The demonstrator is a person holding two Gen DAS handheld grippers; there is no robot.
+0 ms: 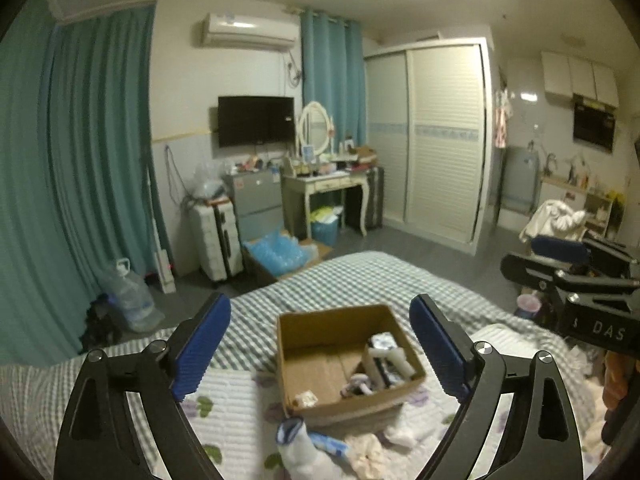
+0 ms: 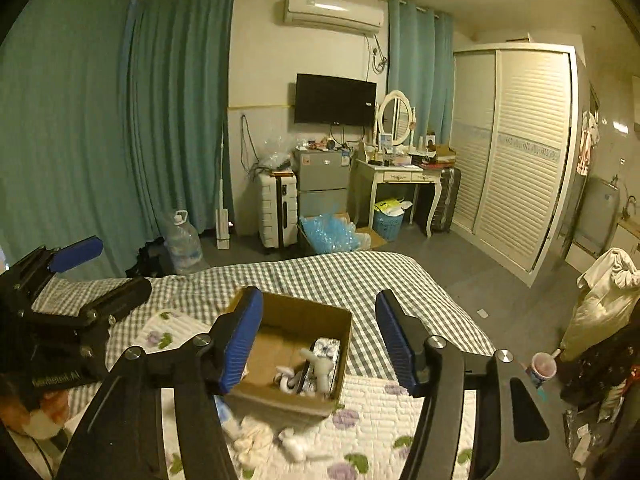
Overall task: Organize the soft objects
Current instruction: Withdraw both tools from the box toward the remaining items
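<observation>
A brown cardboard box (image 1: 352, 404) (image 2: 280, 398) stands open on the bed. Inside it lie white and blue-patterned soft items (image 1: 384, 360) (image 2: 316, 364), bunched toward its right side. In front of the box, loose on the floral quilt (image 1: 228, 396), lie a white-and-blue sock (image 1: 304, 444) and pale cloth pieces (image 1: 364, 452) (image 2: 256, 440). My left gripper (image 1: 320, 304) (image 2: 108, 272) hangs open above the box's near side with nothing between its blue pads. My right gripper (image 2: 318, 298) (image 1: 536, 258) is open too, empty, above and just right of the box.
A green-checked sheet (image 2: 340, 276) covers the far half of the bed. Beyond it stand a white suitcase (image 2: 278, 212), a dressing table (image 2: 400, 176), a louvred wardrobe (image 2: 516, 152) and a water jug (image 2: 182, 240). A cup (image 2: 542, 368) and a pile of clothes (image 2: 604, 304) are right of the bed.
</observation>
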